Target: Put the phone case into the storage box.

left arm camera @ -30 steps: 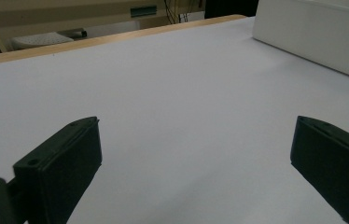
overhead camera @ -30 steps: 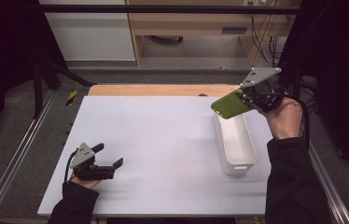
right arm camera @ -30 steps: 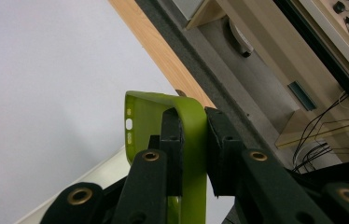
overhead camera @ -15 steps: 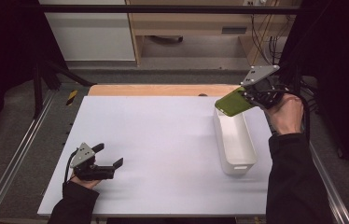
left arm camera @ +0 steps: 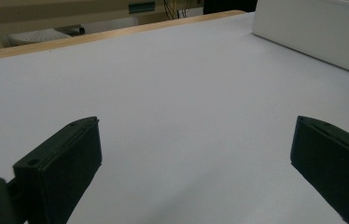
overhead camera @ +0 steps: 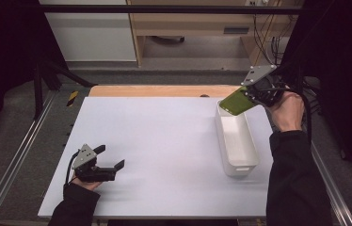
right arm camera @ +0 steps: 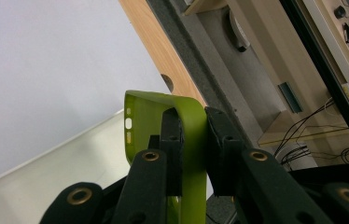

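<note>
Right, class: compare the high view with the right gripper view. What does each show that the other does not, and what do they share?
High view alone: the left hand-held gripper resting low on the white table, jaws open, and the whole white bin.

Right gripper view alone: cut-outs along the edge of the green phone case, and how the black jaws pinch its wall.

Both: the right hand-held gripper shut on the green phone case above the bin's far end, plus the table's wooden edge.

High view: looking forward and down from above the surface (overhead camera: pixel 164 141).
Left claw view: skimming low, near the surface, facing the bin (left arm camera: pixel 317 32).
Right claw view: hovering over the bin's far end, shared with both.
</note>
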The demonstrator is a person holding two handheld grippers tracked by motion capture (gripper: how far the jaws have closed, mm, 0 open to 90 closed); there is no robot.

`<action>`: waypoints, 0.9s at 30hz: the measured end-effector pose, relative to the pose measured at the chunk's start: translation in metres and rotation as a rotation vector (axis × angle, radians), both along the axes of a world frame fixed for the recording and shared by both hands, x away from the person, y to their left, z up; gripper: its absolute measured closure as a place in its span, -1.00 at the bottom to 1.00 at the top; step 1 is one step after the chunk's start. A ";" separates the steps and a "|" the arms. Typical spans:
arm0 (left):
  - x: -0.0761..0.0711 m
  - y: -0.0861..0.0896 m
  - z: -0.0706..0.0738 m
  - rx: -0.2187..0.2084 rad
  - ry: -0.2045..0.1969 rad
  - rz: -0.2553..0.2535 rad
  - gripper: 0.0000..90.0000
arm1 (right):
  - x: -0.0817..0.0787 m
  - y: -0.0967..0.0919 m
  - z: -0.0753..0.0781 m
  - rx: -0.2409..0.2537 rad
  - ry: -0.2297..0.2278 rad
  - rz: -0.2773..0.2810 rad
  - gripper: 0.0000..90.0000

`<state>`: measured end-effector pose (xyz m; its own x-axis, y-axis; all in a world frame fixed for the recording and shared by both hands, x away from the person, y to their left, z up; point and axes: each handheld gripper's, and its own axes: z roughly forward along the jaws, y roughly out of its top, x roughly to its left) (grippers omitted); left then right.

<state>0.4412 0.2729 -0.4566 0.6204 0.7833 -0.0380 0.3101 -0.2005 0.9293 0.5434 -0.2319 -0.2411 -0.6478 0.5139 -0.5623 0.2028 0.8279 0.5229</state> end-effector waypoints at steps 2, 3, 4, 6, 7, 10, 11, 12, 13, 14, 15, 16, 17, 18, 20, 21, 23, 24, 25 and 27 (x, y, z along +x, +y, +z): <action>0.000 0.000 0.000 0.001 0.001 0.000 -0.96 | 0.002 0.000 -0.001 -0.015 -0.003 0.001 0.74; 0.000 0.000 0.000 0.002 0.001 -0.001 -0.96 | 0.003 0.001 -0.001 -0.025 -0.003 0.002 0.74; 0.000 0.000 0.000 0.001 0.001 -0.002 -0.96 | 0.004 0.001 -0.002 -0.033 -0.002 0.004 0.74; 0.000 0.000 0.000 0.002 0.001 -0.003 -0.96 | 0.006 0.001 -0.002 -0.047 0.003 0.015 0.74; 0.000 0.000 -0.001 0.002 0.001 -0.003 -0.96 | 0.007 0.001 -0.003 -0.050 0.002 0.019 0.74; 0.001 0.000 -0.001 0.001 0.003 -0.003 -0.96 | 0.010 0.000 -0.003 -0.067 0.002 0.029 0.74; 0.001 0.000 -0.001 0.002 0.003 -0.002 -0.96 | 0.011 0.000 -0.003 -0.071 0.003 0.029 0.74; 0.001 0.000 -0.001 0.001 0.004 -0.003 -0.96 | 0.012 0.000 -0.004 -0.077 0.005 0.034 0.74; 0.001 0.000 -0.001 0.002 0.003 -0.003 -0.96 | 0.013 0.000 -0.004 -0.080 0.007 0.040 0.74; 0.001 0.000 -0.001 0.002 0.003 -0.002 -0.96 | 0.014 0.000 -0.004 -0.084 0.010 0.046 0.74; 0.001 0.000 -0.001 0.002 0.004 -0.002 -0.96 | 0.014 0.000 -0.005 -0.088 0.011 0.053 0.73; 0.001 0.000 -0.001 0.002 0.004 -0.002 -0.96 | 0.015 0.001 -0.005 -0.092 0.014 0.061 0.73; 0.001 0.000 -0.001 0.002 0.005 -0.001 -0.96 | 0.016 0.001 -0.005 -0.095 0.019 0.062 0.73; 0.001 0.000 -0.002 0.002 0.006 0.000 -0.96 | 0.017 0.001 -0.006 -0.096 0.021 0.063 0.73; 0.001 0.000 -0.002 0.003 0.007 0.000 -0.96 | 0.019 0.001 -0.006 -0.100 0.025 0.074 0.73; 0.001 0.000 -0.002 0.004 0.007 -0.001 -0.96 | 0.019 0.001 -0.007 -0.101 0.026 0.075 0.73; 0.001 0.000 -0.002 0.006 0.007 -0.001 -0.96 | 0.021 0.001 -0.007 -0.104 0.032 0.078 0.73; 0.001 0.000 -0.002 0.006 0.007 -0.001 -0.96 | 0.022 0.000 -0.008 -0.107 0.033 0.082 0.73; 0.001 0.000 -0.002 0.006 0.007 -0.001 -0.96 | 0.023 0.000 -0.008 -0.113 0.039 0.086 0.73; 0.001 0.000 -0.002 0.007 0.008 -0.001 -0.96 | 0.025 0.000 -0.009 -0.119 0.042 0.091 0.73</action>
